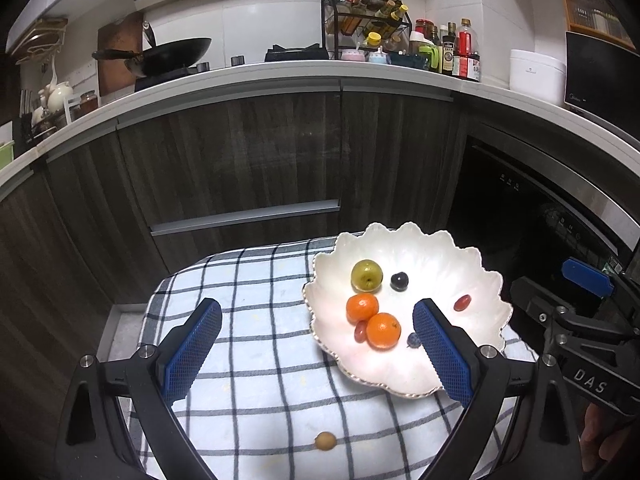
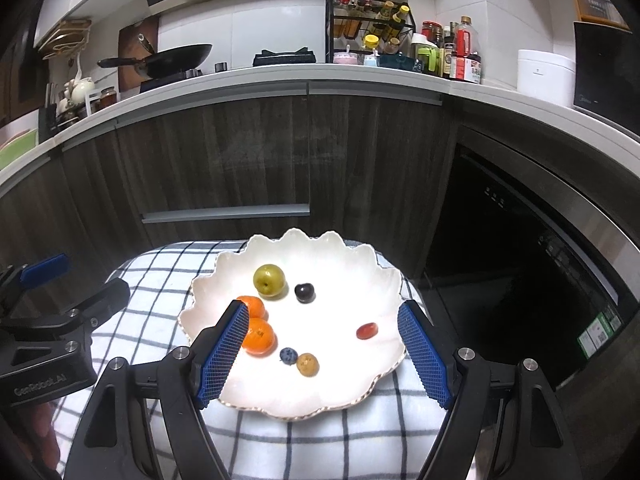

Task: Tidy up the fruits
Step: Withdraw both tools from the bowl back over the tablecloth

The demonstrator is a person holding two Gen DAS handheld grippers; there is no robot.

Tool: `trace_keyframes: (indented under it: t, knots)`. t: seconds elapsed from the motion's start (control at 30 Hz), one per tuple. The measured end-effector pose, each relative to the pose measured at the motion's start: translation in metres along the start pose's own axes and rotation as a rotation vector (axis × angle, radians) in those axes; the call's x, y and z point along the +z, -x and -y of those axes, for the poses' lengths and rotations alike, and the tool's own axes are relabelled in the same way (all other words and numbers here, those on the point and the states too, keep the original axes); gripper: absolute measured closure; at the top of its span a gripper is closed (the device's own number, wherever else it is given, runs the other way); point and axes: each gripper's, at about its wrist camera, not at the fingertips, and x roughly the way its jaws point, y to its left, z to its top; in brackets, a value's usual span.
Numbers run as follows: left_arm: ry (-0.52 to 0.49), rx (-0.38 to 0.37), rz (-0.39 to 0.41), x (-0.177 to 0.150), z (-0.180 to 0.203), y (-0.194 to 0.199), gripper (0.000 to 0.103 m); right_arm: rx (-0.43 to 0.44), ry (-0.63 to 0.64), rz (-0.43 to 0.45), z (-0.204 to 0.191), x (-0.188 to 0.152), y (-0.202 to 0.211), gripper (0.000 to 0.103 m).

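A white scalloped plate (image 1: pixel 440 264) (image 2: pixel 320 392) sits on a checked cloth (image 1: pixel 248 360). It holds a green plum (image 1: pixel 366 276) (image 2: pixel 269 282), two oranges (image 1: pixel 383 331) (image 2: pixel 259 337), a dark cherry (image 1: pixel 399 281) (image 2: pixel 304 292), red grape tomatoes (image 1: pixel 462 303) (image 2: pixel 367 330), a blueberry (image 2: pixel 288 355) and a tan longan (image 2: pixel 307 364). Another tan longan (image 1: pixel 325 440) lies on the cloth near me. My left gripper (image 1: pixel 316 344) is open and empty above the cloth, left of the plate's middle. My right gripper (image 2: pixel 322 350) is open and empty over the plate.
Dark wood cabinets (image 1: pixel 240 168) and a white counter (image 1: pixel 280 76) stand behind the table, with a wok (image 1: pixel 176 54), a spice rack (image 1: pixel 364 20) and bottles. A black oven (image 2: pixel 520 260) is at the right. The table's far edge lies just past the plate.
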Motion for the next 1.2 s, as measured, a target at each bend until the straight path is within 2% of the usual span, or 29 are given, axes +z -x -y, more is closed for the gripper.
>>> trace_keyframes:
  t: [0.23, 0.63, 0.93, 1.2]
  knots:
    - [-0.031, -0.018, 0.007, -0.012, -0.009, 0.011, 0.005, -0.027, -0.032, 0.025, -0.011, -0.014, 0.020, 0.025]
    - [-0.124, -0.047, 0.021, -0.028, -0.028, 0.022, 0.005, -0.041, -0.101, -0.021, -0.042, -0.046, 0.036, 0.025]
    - [-0.259, -0.106, 0.005, -0.046, -0.040, 0.024, 0.005, -0.109, -0.203, -0.107, -0.064, -0.079, 0.043, 0.025]
    - [-0.356, -0.151, -0.028, -0.067, -0.047, 0.012, 0.006, -0.093, -0.203, -0.219, -0.089, -0.103, 0.033, 0.025]
